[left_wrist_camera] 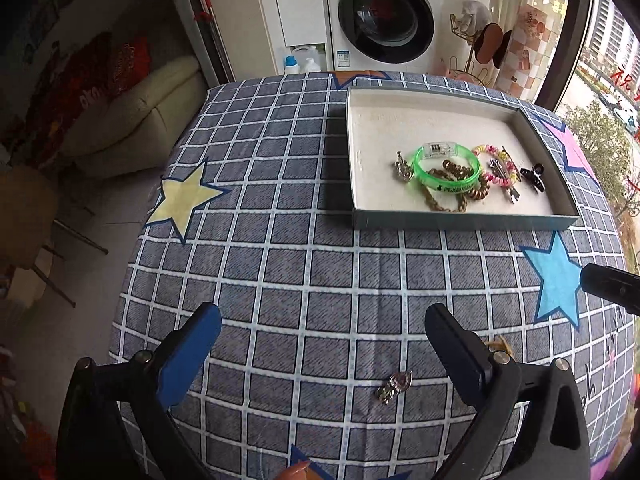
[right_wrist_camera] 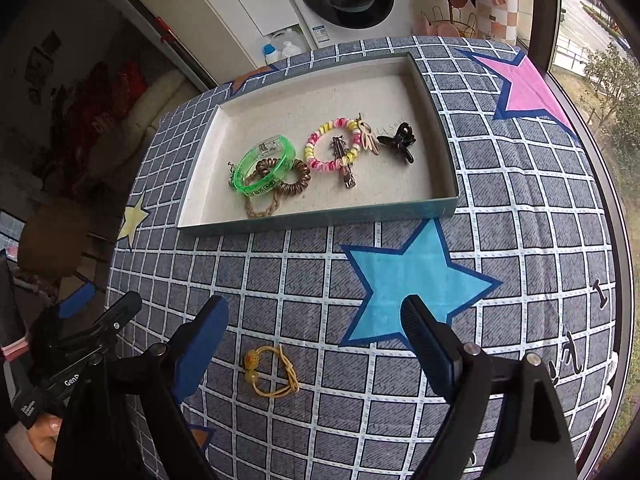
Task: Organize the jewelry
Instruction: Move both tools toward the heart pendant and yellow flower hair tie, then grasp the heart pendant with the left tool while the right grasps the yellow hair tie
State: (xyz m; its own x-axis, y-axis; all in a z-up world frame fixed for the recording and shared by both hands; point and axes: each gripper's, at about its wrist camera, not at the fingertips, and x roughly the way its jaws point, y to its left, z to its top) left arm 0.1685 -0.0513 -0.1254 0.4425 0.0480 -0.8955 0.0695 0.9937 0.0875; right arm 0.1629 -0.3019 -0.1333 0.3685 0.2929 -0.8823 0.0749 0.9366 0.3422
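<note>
My left gripper (left_wrist_camera: 324, 344) is spread wide with nothing in it, its flat blue pads hanging over the cloth (left_wrist_camera: 280, 264), a denim-look weave crossed by white grid lines and printed with stars. Between and just below its fingers a small metal charm (left_wrist_camera: 394, 387) lies loose on the counter. My right gripper (right_wrist_camera: 316, 340) is released too, jaws apart and empty; under it sits a yellow cord tie (right_wrist_camera: 272, 372), thin looped string with a knotted bead at its left end.

On the far side stands the tray (right_wrist_camera: 320, 216), a shallow rectangular box with teal walls and a pale, felt-like floor. The rest of the jewelry is bunched in its near half: a glossy clear-green plastic bangle (right_wrist_camera: 264, 166) leaning over a brown spiral coil (right_wrist_camera: 294, 182) and a braided tan cord (right_wrist_camera: 260, 208); to the right a pink-and-yellow coiled ring (right_wrist_camera: 316, 140) with a metal clip (right_wrist_camera: 344, 160) laid across it; then a black claw clip (right_wrist_camera: 400, 140) nearest the right wall.
</note>
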